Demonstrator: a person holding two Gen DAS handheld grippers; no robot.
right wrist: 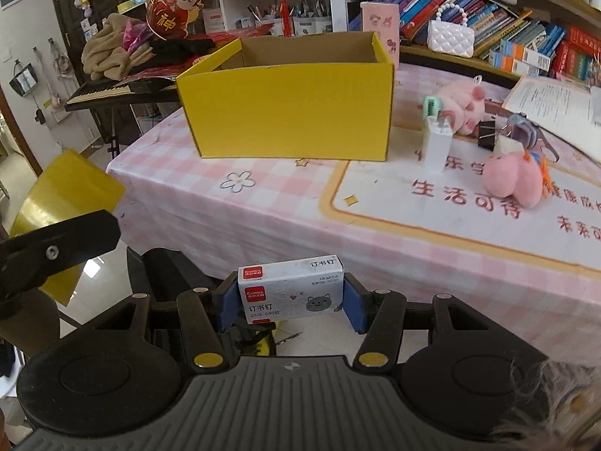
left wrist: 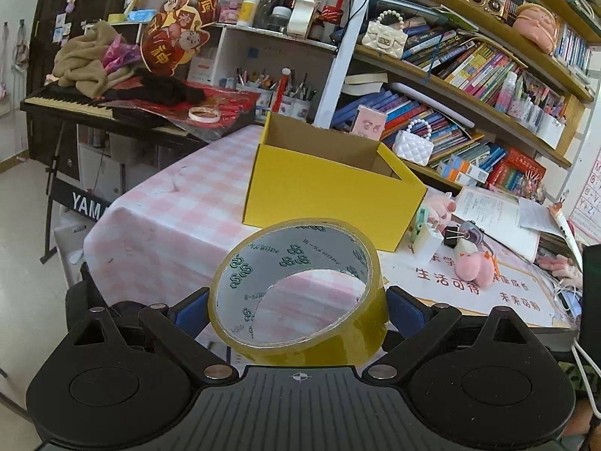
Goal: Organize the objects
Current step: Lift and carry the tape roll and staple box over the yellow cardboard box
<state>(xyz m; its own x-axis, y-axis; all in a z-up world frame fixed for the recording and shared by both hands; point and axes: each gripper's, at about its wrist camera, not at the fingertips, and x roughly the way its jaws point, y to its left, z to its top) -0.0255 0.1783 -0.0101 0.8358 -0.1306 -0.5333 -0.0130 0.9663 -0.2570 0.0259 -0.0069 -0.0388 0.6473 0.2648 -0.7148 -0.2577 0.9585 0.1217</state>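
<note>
Cluttered room: bookshelves [left wrist: 488, 75] at the back, keyboard piano [left wrist: 75, 103] off to the side, pink checked surface [right wrist: 263, 203] in the middle.

Left hand-held gripper [left wrist: 298, 310] clamps a roll of yellowish tape [left wrist: 300, 300] between its blue pads [left wrist: 403, 310], one pad on each side of the roll, core hole tilted up toward the camera. Roll is held off the surface edge, in front of the yellow box [left wrist: 330, 191]. In the right view the same tape [right wrist: 64, 203] and a black part of the left hand-held gripper [right wrist: 56, 251] show at the left edge, over the floor.

Right hand-held gripper [right wrist: 291, 304] grips a small white staple box [right wrist: 291, 287] with a red label and a cat drawing, blue pads [right wrist: 353, 306] pressed on both short ends. Box lies level, short of the surface edge, over the floor.

Yellow box [right wrist: 285, 112] stands open-topped on the surface, far side from both grippers; what its inside holds cannot be told.

Right of the yellow box: white charger plug [right wrist: 437, 143] upright, black binder clip [right wrist: 488, 135], pink plush toy [right wrist: 514, 184] on a printed mat [right wrist: 413, 206], another pink plush [right wrist: 462, 107] behind the plug. Open papers [right wrist: 556, 109] lie further right. White quilted bag [right wrist: 450, 37] sits on the lower shelf.
</note>
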